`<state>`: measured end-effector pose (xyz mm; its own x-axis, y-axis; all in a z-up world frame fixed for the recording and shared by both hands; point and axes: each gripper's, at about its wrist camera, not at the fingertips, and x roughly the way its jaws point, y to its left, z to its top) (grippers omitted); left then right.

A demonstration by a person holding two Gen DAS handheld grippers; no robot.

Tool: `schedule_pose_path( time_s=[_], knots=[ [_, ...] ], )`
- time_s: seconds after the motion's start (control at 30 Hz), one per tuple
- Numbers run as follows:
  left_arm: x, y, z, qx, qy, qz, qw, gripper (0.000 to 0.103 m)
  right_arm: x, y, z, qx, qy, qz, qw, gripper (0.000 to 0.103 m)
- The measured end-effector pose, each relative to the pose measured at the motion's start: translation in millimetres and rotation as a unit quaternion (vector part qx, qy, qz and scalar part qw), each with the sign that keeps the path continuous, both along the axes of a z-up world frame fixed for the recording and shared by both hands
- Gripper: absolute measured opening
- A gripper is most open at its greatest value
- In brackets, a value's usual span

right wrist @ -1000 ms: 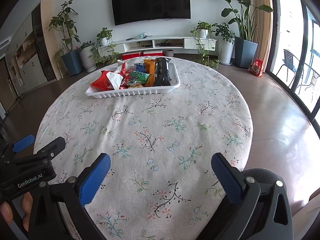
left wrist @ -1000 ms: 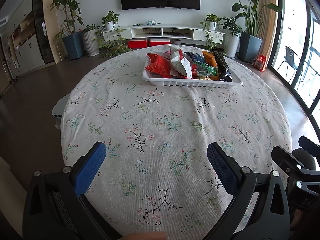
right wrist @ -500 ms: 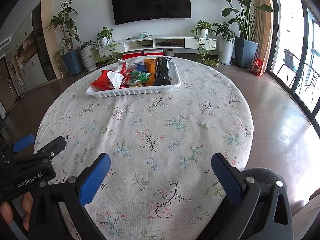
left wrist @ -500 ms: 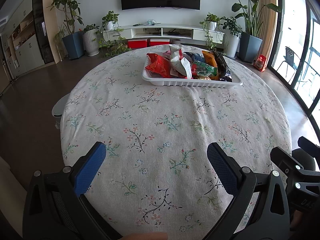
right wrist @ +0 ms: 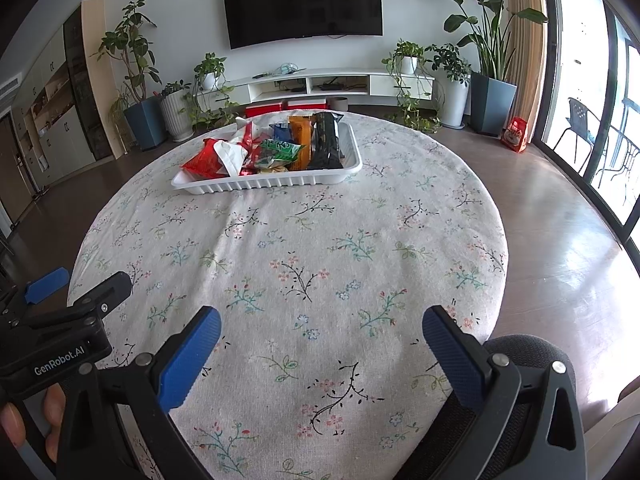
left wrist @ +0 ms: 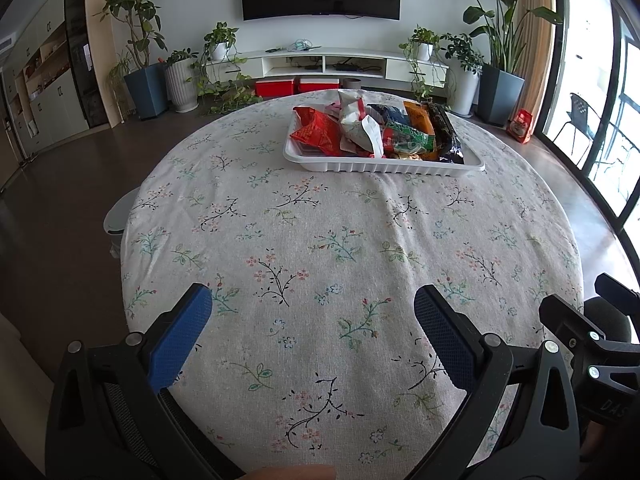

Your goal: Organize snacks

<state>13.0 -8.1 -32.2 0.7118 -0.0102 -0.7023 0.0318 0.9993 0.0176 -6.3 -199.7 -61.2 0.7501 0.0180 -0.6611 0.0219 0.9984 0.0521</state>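
the snack packets [left wrist: 376,132] overlap so much in the white tray [left wrist: 384,166] that the lower ones are mostly hidden, and their labels are too small to read. a fingertip [left wrist: 292,473] is cut off at the bottom edge of the left view. nothing has shifted since the earlier frames — tray, snacks and both tools sit as before. the left gripper [left wrist: 312,336] and right gripper [right wrist: 322,348] are spread wide and empty at the bottom of their frames, above the flowered tablecloth [right wrist: 304,256]. the tray lies well apart from both — upper centre, at the table's far side.
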Motion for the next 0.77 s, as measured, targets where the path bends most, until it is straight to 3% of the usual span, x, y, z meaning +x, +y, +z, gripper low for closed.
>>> schedule_pose_path(
  time_s=[0.77],
  knots=[
    [0.7,6.6,-5.0,-0.002,-0.004,0.01,0.9999,0.103,-1.1,1.8,-3.9,-0.001,0.004,0.0,1.0,0.103]
  ],
)
